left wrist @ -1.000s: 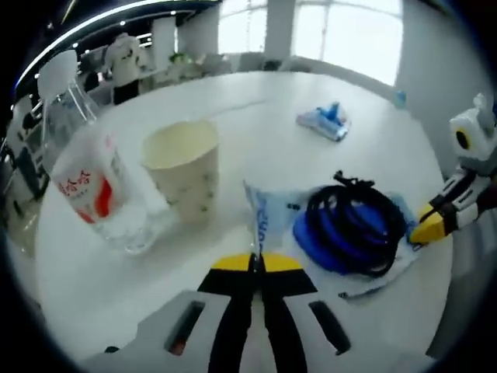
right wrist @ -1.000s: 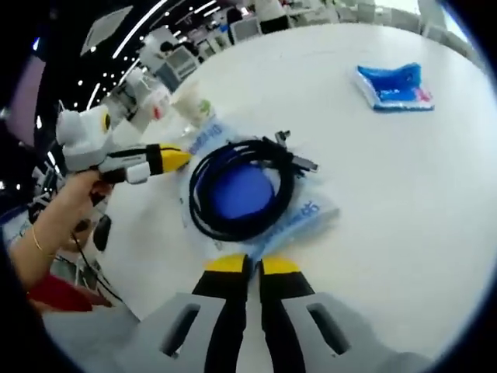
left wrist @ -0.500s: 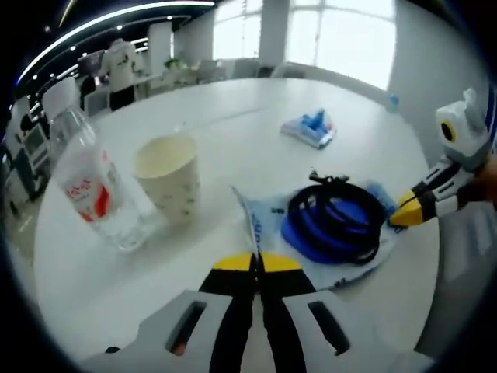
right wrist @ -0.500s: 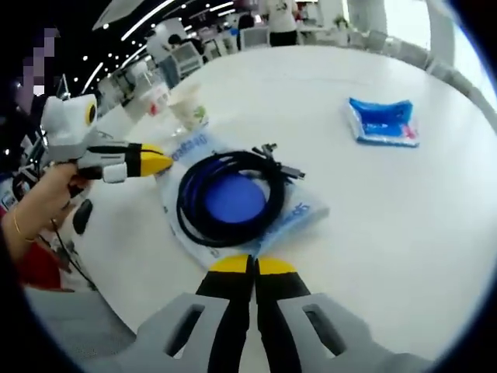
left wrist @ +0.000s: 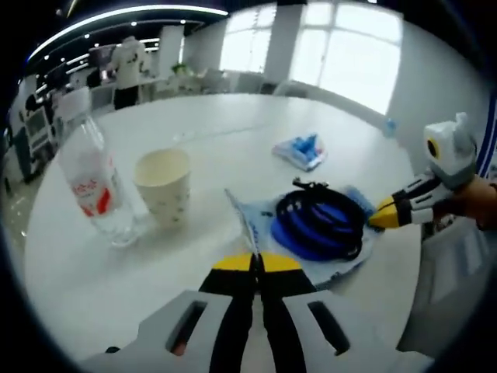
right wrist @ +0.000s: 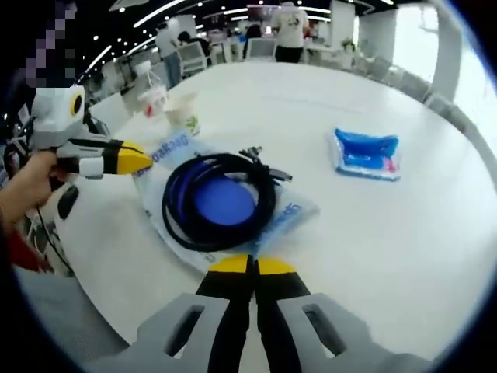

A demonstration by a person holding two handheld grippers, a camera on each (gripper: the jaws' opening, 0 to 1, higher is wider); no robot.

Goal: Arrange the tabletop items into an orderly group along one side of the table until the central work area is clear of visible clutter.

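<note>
A blue-and-white plastic bag (left wrist: 339,264) lies on the white round table (left wrist: 217,132) with a coiled black cable (left wrist: 318,221) on top of it. My left gripper (left wrist: 255,261) is shut on one corner of the bag, which stands up between its yellow tips. My right gripper (left wrist: 386,215) comes in from the right, pinching the opposite edge. In the right gripper view the bag (right wrist: 293,214) and cable (right wrist: 221,200) lie just ahead of my right gripper (right wrist: 252,266), shut on the near edge. The left gripper (right wrist: 130,159) holds the far corner.
A paper cup (left wrist: 165,186) and a clear water bottle (left wrist: 93,183) stand left of the bag. A small blue packet (left wrist: 301,149) lies farther out on the table; in the right gripper view this blue packet (right wrist: 365,154) is to the right. Chairs and people fill the room behind.
Both cameras have drawn back and up, so the table items look smaller. Each gripper keeps its hold on the bag, and the cable still rides on it.
</note>
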